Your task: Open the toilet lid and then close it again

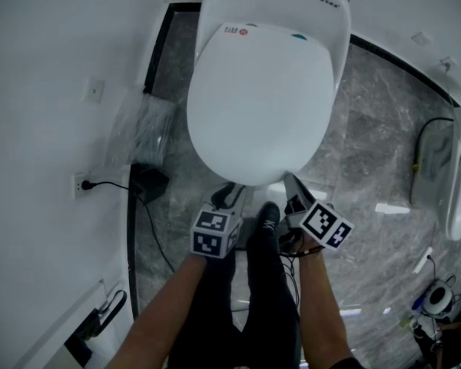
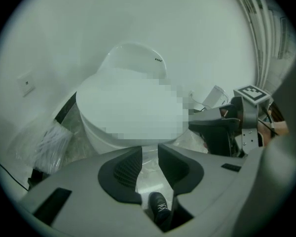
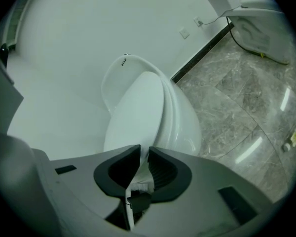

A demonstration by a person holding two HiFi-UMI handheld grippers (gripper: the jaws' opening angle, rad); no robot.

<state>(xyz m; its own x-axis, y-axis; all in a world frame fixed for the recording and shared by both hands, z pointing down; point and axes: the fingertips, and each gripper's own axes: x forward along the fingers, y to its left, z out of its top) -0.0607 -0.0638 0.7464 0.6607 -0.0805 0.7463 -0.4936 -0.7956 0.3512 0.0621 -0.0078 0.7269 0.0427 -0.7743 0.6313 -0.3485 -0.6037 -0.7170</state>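
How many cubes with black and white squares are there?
2. One cube is on the left gripper, the other cube is on the right gripper. None seems hidden.

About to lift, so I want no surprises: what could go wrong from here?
1. The right gripper pinches only the thin front edge of the toilet lid; it may slip as it lifts, and the lid would drop.
2. The left gripper, open and empty, sits close to that rim and could knock it.

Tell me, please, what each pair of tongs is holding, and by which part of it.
The right tongs grip the toilet lid by its front edge. The left tongs are open and hold nothing.
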